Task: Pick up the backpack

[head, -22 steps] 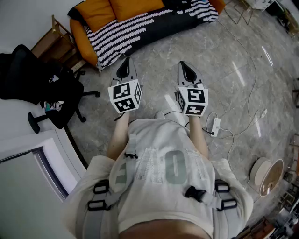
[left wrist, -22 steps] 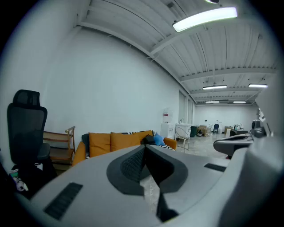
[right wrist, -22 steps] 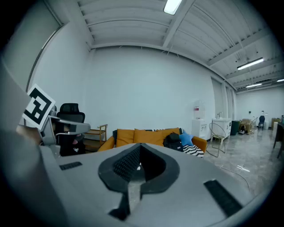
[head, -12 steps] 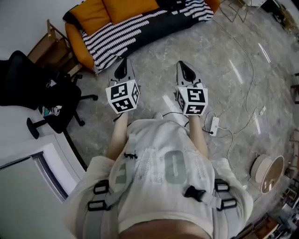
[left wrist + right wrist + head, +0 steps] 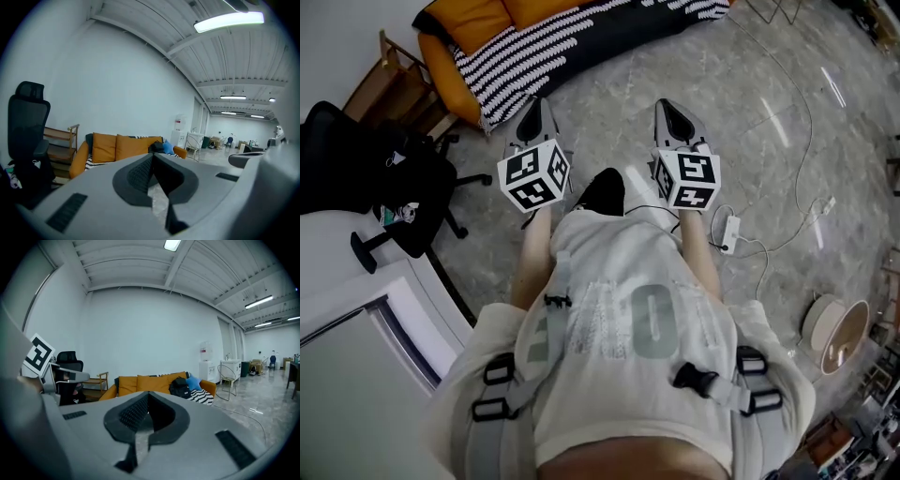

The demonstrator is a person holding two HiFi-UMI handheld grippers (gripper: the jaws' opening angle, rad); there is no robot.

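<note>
While the backpack sat near the sofa's right end, left tool and right tool were closed, empty.

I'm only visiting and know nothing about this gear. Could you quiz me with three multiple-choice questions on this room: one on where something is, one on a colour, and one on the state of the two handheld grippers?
1. Where is the black backpack?
A) on the orange sofa
B) on the bare floor
C) hanging on the wall

2. What colour is the office chair?
A) red
B) black
C) white

3. How do the left gripper and right gripper stand?
A) both wide open
B) both shut and empty
C) right one shut on the backpack

Answers:
1 A: the right gripper view shows it resting on the sofa.
2 B: its back and headrest are black.
3 B: each gripper view shows its jaws together with nothing between them.
</note>
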